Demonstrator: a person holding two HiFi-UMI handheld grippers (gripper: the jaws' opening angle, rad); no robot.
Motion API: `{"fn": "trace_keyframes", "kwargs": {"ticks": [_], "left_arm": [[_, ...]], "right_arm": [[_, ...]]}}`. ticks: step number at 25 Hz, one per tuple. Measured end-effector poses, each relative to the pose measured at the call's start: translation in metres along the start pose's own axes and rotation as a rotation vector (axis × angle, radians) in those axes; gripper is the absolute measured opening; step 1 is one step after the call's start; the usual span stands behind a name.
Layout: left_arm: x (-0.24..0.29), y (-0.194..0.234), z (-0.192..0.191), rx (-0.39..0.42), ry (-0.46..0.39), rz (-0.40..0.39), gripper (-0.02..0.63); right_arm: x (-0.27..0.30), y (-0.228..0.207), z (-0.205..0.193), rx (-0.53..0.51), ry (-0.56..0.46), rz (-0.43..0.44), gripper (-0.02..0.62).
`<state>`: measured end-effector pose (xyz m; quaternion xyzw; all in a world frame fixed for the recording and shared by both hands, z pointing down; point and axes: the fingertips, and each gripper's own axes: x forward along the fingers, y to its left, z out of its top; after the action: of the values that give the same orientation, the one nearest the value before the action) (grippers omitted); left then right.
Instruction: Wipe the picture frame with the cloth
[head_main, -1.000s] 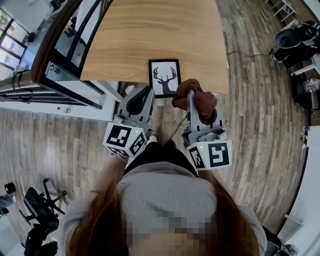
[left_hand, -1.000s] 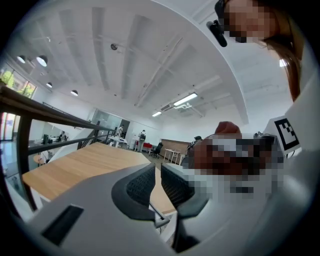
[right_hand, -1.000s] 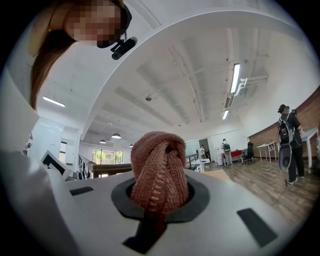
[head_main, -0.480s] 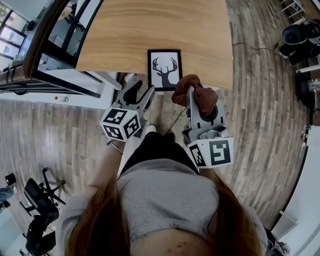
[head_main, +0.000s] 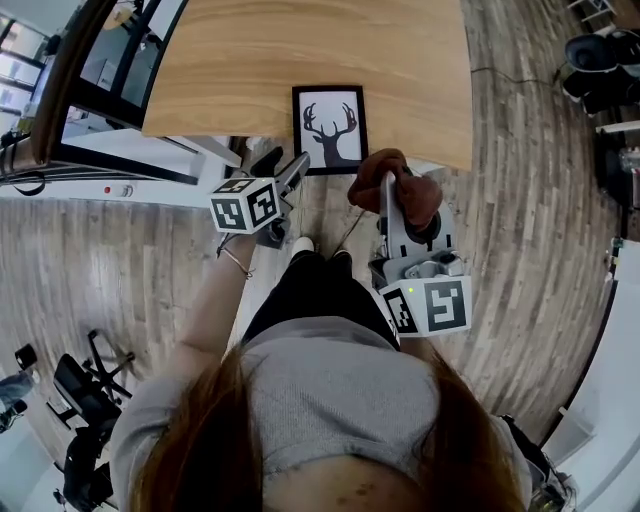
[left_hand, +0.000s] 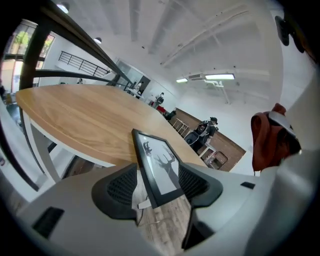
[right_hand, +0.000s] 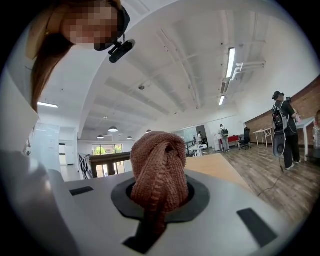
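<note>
Left gripper (head_main: 283, 167): jaws spread, just been opening. The near left corner of the picture frame (head_main: 330, 128) stands between them, and we see no pad pressing yet.

Frame: flat at the near edge of the table (head_main: 250, 70), near end seemingly jutting past it. Long axis runs near to far; the deer's antlers point far.

Right gripper (head_main: 392, 190): jaws pinched on the bunched brown cloth (head_main: 375, 178), just beside the frame's near right corner; we cannot tell if they touch.

Step in hand, we judge: steadying the frame. Close gently on the border only, keep it flat, then wipe along the long axis.
</note>
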<state>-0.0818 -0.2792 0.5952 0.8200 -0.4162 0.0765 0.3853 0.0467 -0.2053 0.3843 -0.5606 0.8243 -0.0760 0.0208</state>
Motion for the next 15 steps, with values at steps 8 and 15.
{"fn": "trace_keyframes", "kwargs": {"ticks": [8, 15], "left_arm": [[0.027, 0.019, -0.018, -0.249, 0.069, -0.106, 0.239], [0.049, 0.0, -0.026, -0.355, 0.127, -0.308, 0.239]], "right_arm": [[0.005, -0.007, -0.01, 0.001, 0.025, -0.029, 0.046], [0.004, -0.012, -0.019, -0.004, 0.046, -0.059, 0.046]]}}
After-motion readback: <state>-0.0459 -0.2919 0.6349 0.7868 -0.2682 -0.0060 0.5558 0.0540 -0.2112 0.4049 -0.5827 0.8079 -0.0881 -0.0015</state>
